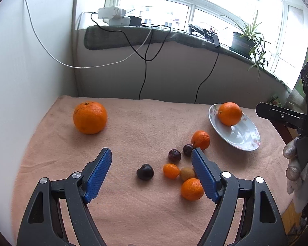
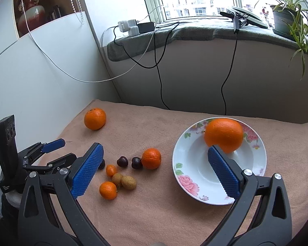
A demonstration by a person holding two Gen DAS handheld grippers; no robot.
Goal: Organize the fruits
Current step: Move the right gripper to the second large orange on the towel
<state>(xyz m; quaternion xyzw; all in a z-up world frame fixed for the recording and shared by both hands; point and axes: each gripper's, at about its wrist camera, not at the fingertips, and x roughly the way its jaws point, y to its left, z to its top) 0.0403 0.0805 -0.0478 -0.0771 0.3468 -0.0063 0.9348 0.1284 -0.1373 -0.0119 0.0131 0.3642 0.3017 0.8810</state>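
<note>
**Both grippers gaping wide over the fruit, holding nothing**

The left gripper point(image 1: 152, 155) is hanging with its blue pads point(image 1: 98, 174) spread far apart, gripping nothing. Between them a dark plum point(image 1: 145, 171) is lying on the peach cloth point(image 1: 133, 127); the right-hand pad is covering part of a brownish fruit point(image 1: 186, 173) and the edge of a mandarin point(image 1: 192, 189). The right gripper point(image 2: 154, 151) is likewise standing wide open and empty, its right pad point(image 2: 223, 174) reaching over the plate point(image 2: 186, 176) and hiding the lower edge of the orange point(image 2: 223, 134) sitting in it. Whether that pad is touching the orange cannot be told.

Beside the plate a cluster is lying on the cloth: a bigger mandarin point(image 2: 151, 158) touching a dark cherry point(image 2: 136, 162), a second cherry point(image 2: 122, 161), a kumquat point(image 2: 111, 170) and two brown fruits point(image 2: 129, 182). A large orange point(image 1: 90, 117) is sitting well apart, near the wall.

The right gripper's body is being cut off by the left view's edge, with gloved fingertips point(image 1: 290, 150) showing.
</note>
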